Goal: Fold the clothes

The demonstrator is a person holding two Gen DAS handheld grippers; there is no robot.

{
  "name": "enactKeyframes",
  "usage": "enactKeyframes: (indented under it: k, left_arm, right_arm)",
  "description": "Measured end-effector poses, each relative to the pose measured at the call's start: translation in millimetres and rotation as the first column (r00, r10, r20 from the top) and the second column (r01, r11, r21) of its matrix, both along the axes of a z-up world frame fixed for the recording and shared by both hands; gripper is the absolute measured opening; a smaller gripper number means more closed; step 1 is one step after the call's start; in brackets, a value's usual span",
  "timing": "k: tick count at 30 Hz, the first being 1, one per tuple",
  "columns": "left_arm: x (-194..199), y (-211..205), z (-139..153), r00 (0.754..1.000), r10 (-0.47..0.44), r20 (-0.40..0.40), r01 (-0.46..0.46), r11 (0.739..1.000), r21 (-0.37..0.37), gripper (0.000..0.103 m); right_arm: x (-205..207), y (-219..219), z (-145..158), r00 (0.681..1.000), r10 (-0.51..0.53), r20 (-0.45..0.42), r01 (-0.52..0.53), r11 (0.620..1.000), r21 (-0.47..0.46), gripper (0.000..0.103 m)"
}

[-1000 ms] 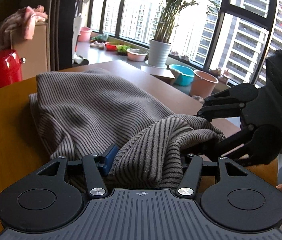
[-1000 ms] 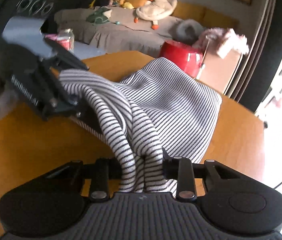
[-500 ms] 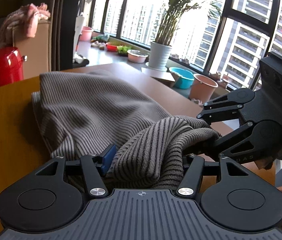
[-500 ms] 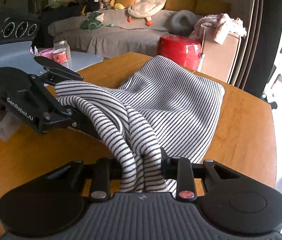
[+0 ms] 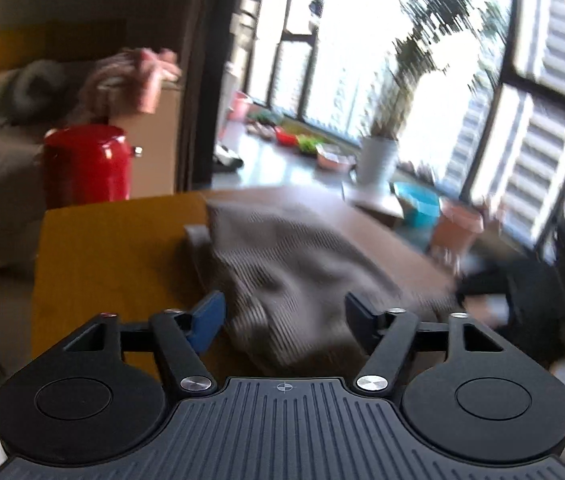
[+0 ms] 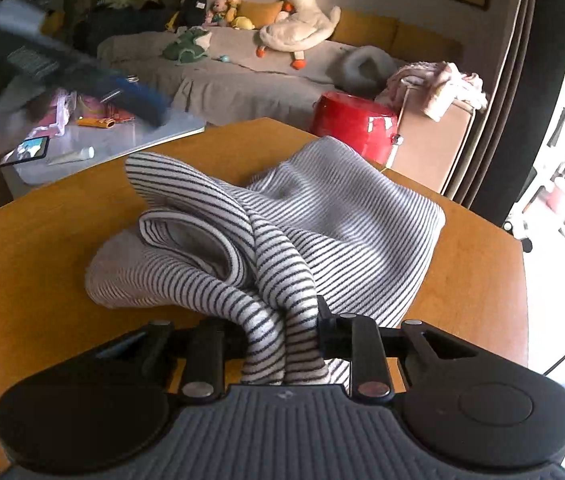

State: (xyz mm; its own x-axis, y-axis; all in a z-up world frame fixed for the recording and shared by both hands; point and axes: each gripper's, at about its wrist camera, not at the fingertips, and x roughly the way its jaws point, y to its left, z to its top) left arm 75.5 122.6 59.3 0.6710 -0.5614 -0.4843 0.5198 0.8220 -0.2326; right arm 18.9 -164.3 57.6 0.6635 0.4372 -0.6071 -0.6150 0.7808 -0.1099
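**Inspector A:** Right gripper point(image 6: 282, 332): the jaws are clamped on a bunched fold of the striped garment point(image 6: 322, 232). The cloth rises from between the fingers and drapes forward.

**Inspector B:** Left gripper point(image 5: 282, 312)?

**Inspector A:** Its jaws stand spread apart with nothing pinched between them. The blue pad point(image 5: 206, 320) on one finger is bare. The garment's near edge point(image 5: 298, 280) shows in the gap ahead of the fingers; the frame is blurred, so contact cannot be judged.

**Inspector B:** Position of the garment?

**Inspector A:** On the wooden worktop point(image 6: 42, 248). The far portion lies fairly flat, reaching toward the far corner; the near portion is rumpled into loose folds, one loop standing up left of the right gripper.

**Inspector B:** Surroundings?

**Inspector A:** Beyond the worktop's far edge, a red bin point(image 6: 354, 124) beside a cardboard box point(image 6: 430, 148) with pink cloth heaped on top. Behind them, a sofa point(image 6: 250, 76) carrying a plush goose point(image 6: 302, 28). In the left wrist view, a window sill with a potted plant point(image 5: 378, 160) and coloured bowls.
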Motion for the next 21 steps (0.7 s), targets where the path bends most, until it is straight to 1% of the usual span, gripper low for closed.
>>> enactKeyframes:
  k: [2, 4, 6, 8, 9, 11, 12, 13, 14, 15, 16, 17, 18, 20, 21]
  left_arm:
    - [16.5, 1.2, 0.1, 1.0, 0.002, -0.02, -0.003, 0.997, -0.077, 0.063]
    - [32.5, -4.7, -4.4, 0.999, -0.024, -0.029, 0.021, 0.992, -0.121, 0.064]
    - [49.6, -15.8, -16.0, 0.997, -0.052, -0.057, 0.044, 0.99, -0.132, 0.064]
    - [66.4, -26.4, -32.1, 0.991, -0.077, -0.109, 0.062, 0.989, -0.138, 0.064]
    - [72.6, -31.7, -40.6, 0.987, -0.087, -0.135, 0.07, 0.989, -0.128, 0.064]
    - [79.7, -41.0, -56.6, 0.98, -0.097, -0.175, 0.083, 0.993, -0.085, 0.064]
    - [82.2, -44.1, -63.7, 0.977, -0.094, -0.193, 0.084, 0.995, -0.06, 0.063]
    - [84.7, -45.0, -69.4, 0.974, -0.091, -0.208, 0.083, 0.996, -0.045, 0.062]
    - [86.6, -43.9, -72.5, 0.973, -0.09, -0.213, 0.083, 0.996, -0.042, 0.06]
    - [88.5, -42.7, -75.6, 0.972, -0.09, -0.219, 0.083, 0.996, -0.039, 0.06]
    - [89.5, -41.4, -76.9, 0.971, -0.089, -0.223, 0.083, 0.996, -0.038, 0.06]
    - [89.1, -39.9, -75.7, 0.971, -0.086, -0.222, 0.081, 0.996, -0.033, 0.06]
    - [88.0, -38.5, -74.0, 0.973, -0.081, -0.218, 0.078, 0.997, -0.021, 0.06]
    - [84.6, -34.8, -67.3, 0.978, -0.062, -0.199, 0.065, 0.998, 0.007, 0.064]
    - [81.6, -32.4, -62.6, 0.981, -0.055, -0.184, 0.06, 0.998, 0.019, 0.066]
  right_arm:
    - [-7.0, -0.9, 13.5, 1.0, 0.012, 0.002, -0.012, 1.0, -0.002, 0.022]
    - [-14.1, -1.9, 27.0, 1.0, 0.025, 0.003, -0.025, 1.0, -0.005, 0.021]
    - [-21.1, -2.8, 40.5, 0.999, 0.037, 0.005, -0.037, 0.999, -0.007, 0.021]
    - [-22.4, -5.9, 57.0, 0.999, 0.048, 0.002, -0.048, 0.999, 0.009, 0.022]
    - [-11.1, -11.5, 67.6, 0.999, 0.053, -0.011, -0.052, 0.998, 0.046, 0.022]
    - [25.1, -23.4, 71.3, 0.999, 0.023, -0.039, -0.018, 0.993, 0.116, 0.024]
    - [50.9, -29.8, 65.1, 0.997, -0.017, -0.069, 0.027, 0.988, 0.15, 0.024]
    - [78.9, -34.7, 50.6, 0.991, -0.065, -0.117, 0.085, 0.981, 0.173, 0.026]
    - [103.8, -37.9, 33.2, 0.98, -0.107, -0.166, 0.137, 0.974, 0.183, 0.027]
    - [126.9, -39.2, 12.5, 0.966, -0.145, -0.213, 0.184, 0.966, 0.179, 0.028]
    - [144.5, -37.5, -8.8, 0.954, -0.174, -0.245, 0.216, 0.964, 0.158, 0.032]
    - [155.6, -35.4, -24.7, 0.947, -0.191, -0.259, 0.233, 0.962, 0.14, 0.039]
    - [162.6, -36.0, -34.2, 0.942, -0.205, -0.266, 0.25, 0.956, 0.15, 0.043]
    - [172.4, -41.2, -44.1, 0.933, -0.227, -0.281, 0.288, 0.937, 0.2, 0.061]
    - [174.9, -44.2, -45.2, 0.929, -0.231, -0.288, 0.298, 0.93, 0.217, 0.062]
